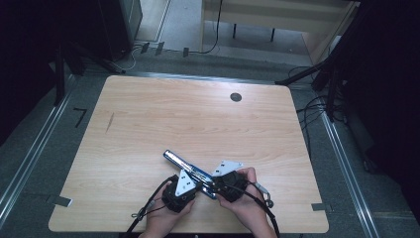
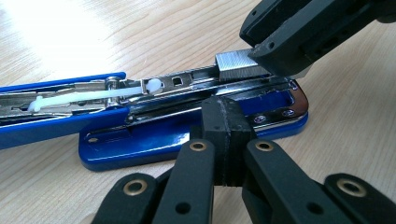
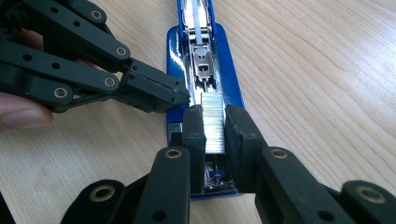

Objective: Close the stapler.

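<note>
The blue stapler [image 1: 190,173] lies opened out flat on your counter [image 1: 198,119], near its front edge and about midway across, with its lid swung back and pointing away to your left in the high view. Its metal magazine channel [image 2: 187,81] faces up, and you can see the white plastic pusher [image 2: 93,95] lying along it toward the hinge. A strip of staples [image 3: 213,122] sits over the front end of the channel, and your right gripper [image 3: 214,126] is closed on that strip, one jaw pressed to each long side, with the strip lined up along the magazine. In the left gripper view the same strip [image 2: 236,64] pokes out from the tip of that right gripper [image 2: 280,56] just above the channel; whether it touches the metal you cannot tell from here. Your left gripper [image 2: 227,135] has its jaws pressed together with nothing between them, and its tip rests against the side of the stapler's blue base [image 2: 140,144], beside the magazine. In the right gripper view that left gripper [image 3: 156,93] comes in from the left with its tip just beside the staples. Both your hands [image 1: 242,203] meet over the stapler's front half, the grippers angled toward each other.
</note>
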Available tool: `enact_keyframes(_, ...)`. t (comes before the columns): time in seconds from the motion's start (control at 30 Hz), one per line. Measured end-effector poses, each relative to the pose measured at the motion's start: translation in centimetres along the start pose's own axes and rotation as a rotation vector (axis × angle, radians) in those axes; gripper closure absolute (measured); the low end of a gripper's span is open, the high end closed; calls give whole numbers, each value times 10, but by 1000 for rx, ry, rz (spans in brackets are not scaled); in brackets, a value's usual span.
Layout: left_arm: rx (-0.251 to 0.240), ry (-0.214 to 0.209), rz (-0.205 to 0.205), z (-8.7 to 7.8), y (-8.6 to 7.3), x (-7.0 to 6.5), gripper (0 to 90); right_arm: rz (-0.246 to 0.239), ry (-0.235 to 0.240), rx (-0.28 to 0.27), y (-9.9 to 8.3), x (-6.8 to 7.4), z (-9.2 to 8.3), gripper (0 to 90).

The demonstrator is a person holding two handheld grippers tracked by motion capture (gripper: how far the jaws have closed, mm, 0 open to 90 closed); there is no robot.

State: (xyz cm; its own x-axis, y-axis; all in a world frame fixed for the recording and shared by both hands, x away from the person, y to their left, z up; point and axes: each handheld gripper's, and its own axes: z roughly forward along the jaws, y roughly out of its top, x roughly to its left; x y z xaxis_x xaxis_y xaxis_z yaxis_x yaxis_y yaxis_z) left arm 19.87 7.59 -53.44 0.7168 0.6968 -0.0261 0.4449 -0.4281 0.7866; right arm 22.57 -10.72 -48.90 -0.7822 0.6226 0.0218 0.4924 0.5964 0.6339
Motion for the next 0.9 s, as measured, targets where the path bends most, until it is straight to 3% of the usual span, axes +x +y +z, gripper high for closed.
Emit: enact_keyframes(0.9, 0, 1, 0, 0, 0, 0, 900, -38, 9, -1, 0, -1, 2, 797)
